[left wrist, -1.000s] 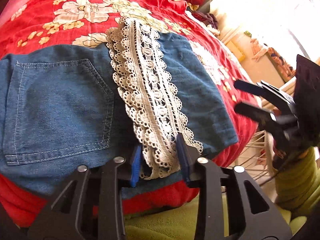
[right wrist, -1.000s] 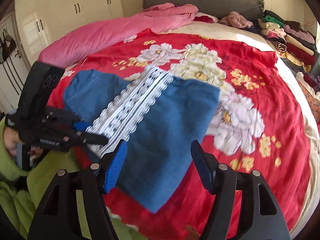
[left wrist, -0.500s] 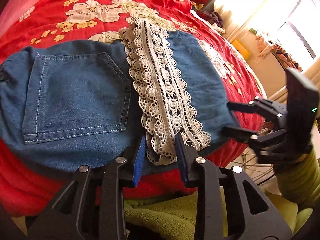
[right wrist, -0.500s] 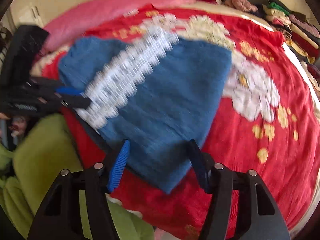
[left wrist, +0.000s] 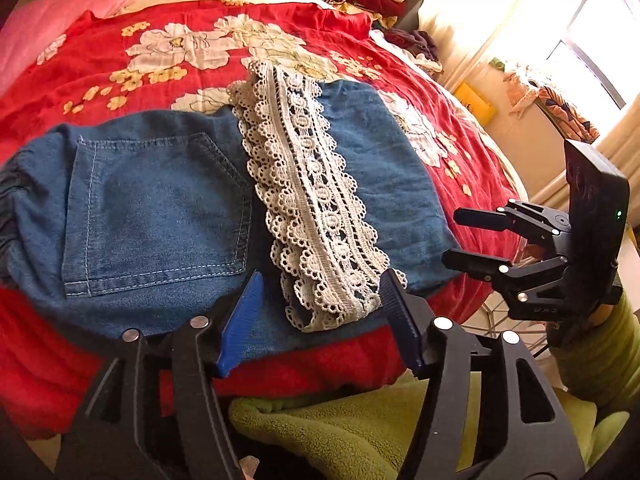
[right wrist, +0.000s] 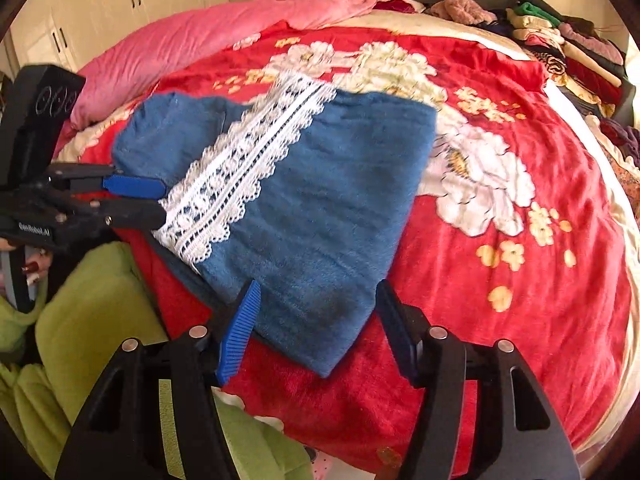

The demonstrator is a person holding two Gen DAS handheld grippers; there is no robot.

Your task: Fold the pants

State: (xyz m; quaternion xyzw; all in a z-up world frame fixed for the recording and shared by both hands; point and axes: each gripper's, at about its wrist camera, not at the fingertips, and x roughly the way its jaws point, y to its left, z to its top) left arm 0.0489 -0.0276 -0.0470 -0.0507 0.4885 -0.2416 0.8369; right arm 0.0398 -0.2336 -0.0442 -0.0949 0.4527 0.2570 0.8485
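Blue denim pants (left wrist: 160, 208) with a white lace hem strip (left wrist: 316, 216) lie folded on the red floral blanket (left wrist: 200, 40). My left gripper (left wrist: 320, 312) is open, its jaws either side of the near end of the lace, holding nothing. My right gripper (right wrist: 316, 320) is open over the near corner of the pants (right wrist: 320, 220). The lace (right wrist: 244, 168) also shows in the right wrist view. Each gripper shows in the other's view: the right one (left wrist: 464, 236) at the pants' right edge, the left one (right wrist: 156, 200) at the lace end.
A pink quilt (right wrist: 224, 36) lies along the far left of the bed. Stacked folded clothes (right wrist: 560, 48) sit at the far right. A green fleece (left wrist: 340, 432) is at the bed's near edge. White wardrobes (right wrist: 120, 4) stand behind.
My left gripper has opened wide and let go of the lace end. My right gripper moved in over the near corner of the pants and stays open.
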